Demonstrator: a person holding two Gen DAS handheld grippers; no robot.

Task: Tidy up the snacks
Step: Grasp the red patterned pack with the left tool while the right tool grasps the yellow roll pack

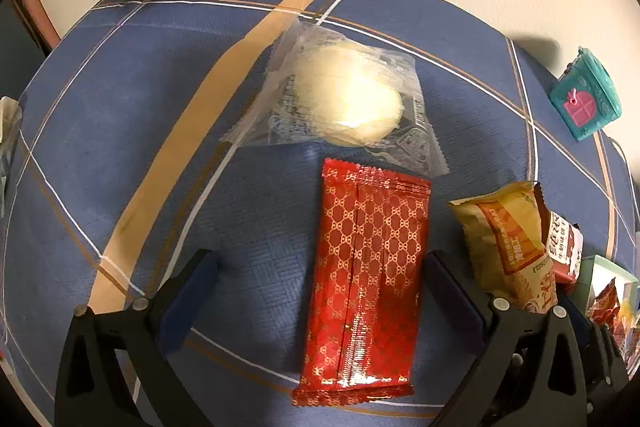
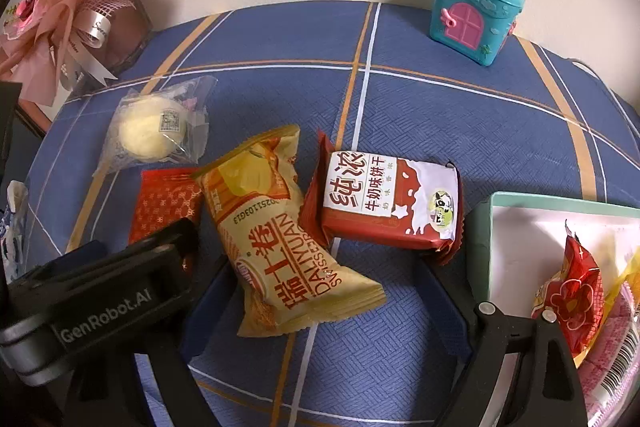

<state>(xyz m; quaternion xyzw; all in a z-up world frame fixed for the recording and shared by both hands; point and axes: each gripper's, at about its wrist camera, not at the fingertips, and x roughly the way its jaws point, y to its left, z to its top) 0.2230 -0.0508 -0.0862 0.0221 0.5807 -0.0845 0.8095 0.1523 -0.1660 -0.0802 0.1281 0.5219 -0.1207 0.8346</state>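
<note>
Lying flat on the blue plaid table (image 1: 100, 155): red patterned snack packet (image 1: 366, 287), between the parted fingers of the left hand-held gripper (image 1: 320, 283), untouched. Just beyond the red packet: clear-wrapped pale pastry (image 1: 348, 103). Just right of it: yellow Swiss roll pack (image 2: 276, 227), lower end between the wide-apart fingers of the right hand-held gripper (image 2: 324, 287). Further right: milk biscuit pack (image 2: 384, 203), then mint-rimmed box (image 2: 480, 227).

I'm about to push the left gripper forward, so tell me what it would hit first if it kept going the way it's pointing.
Most likely the flat red foil snack packet with a gold pattern. It lies on the blue checked tablecloth between the open fingers of the left gripper, which don't seem to touch it yet; depth is unclear.
</note>
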